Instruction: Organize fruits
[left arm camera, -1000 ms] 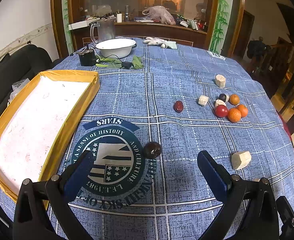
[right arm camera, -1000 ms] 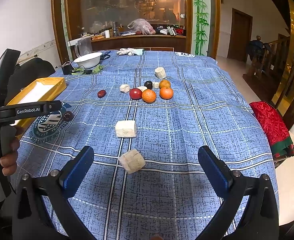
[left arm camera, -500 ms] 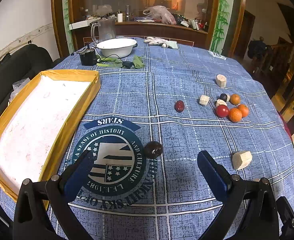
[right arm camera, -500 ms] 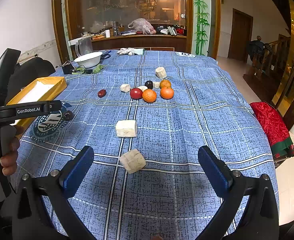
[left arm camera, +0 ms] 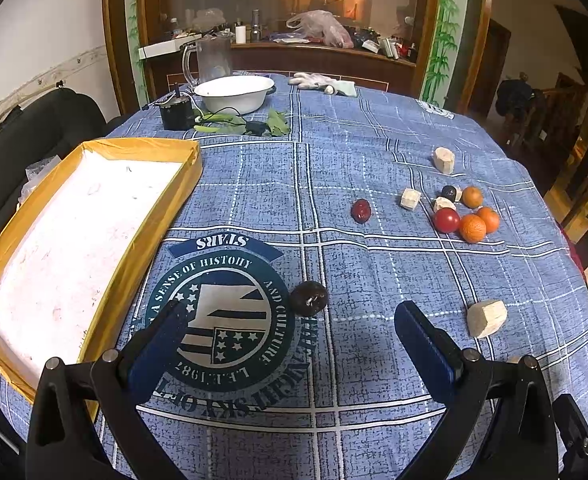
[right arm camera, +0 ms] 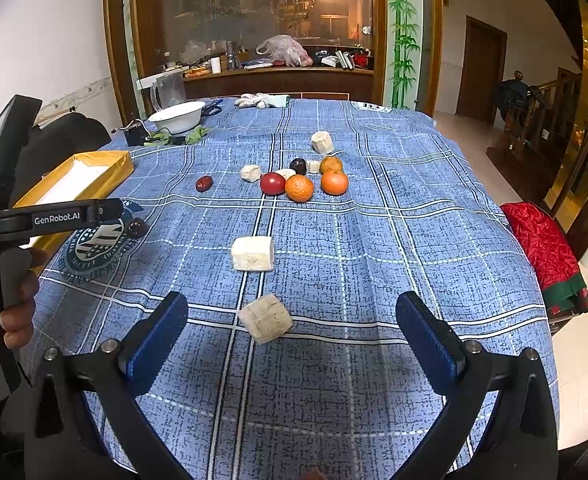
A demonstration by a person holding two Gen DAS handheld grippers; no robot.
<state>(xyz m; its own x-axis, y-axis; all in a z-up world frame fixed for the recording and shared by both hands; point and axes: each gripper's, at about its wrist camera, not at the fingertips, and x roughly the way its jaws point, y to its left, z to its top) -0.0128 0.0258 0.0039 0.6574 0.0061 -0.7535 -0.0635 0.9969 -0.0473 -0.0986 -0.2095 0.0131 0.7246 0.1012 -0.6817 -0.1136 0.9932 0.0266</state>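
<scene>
A dark round plum (left arm camera: 308,298) lies on the tablecloth's round emblem, just ahead of my open left gripper (left arm camera: 290,334), nothing between its fingers. A yellow-rimmed tray with white lining (left arm camera: 150,216) sits to its left. Farther right lie a small red date (left arm camera: 361,211), a red tomato (left arm camera: 446,220), three oranges (left arm camera: 472,228) and a dark fruit (left arm camera: 449,192). My right gripper (right arm camera: 292,326) is open above the cloth, with a pale cube (right arm camera: 266,318) just ahead between its fingers. The same fruit cluster (right arm camera: 299,188) lies farther off in the right wrist view.
Pale foam-like blocks (right arm camera: 253,253) (left arm camera: 486,318) are scattered among the fruit. A white bowl (left arm camera: 234,94), a glass jug (left arm camera: 212,60), green leaves (left arm camera: 250,124) and a glove (left arm camera: 318,82) stand at the far edge. A hand holds the left gripper's handle (right arm camera: 14,276). A red cushion (right arm camera: 546,252) sits off the table's right.
The left gripper has edged slightly forward toward the dark plum. The right gripper has barely moved. Nothing was grasped.
</scene>
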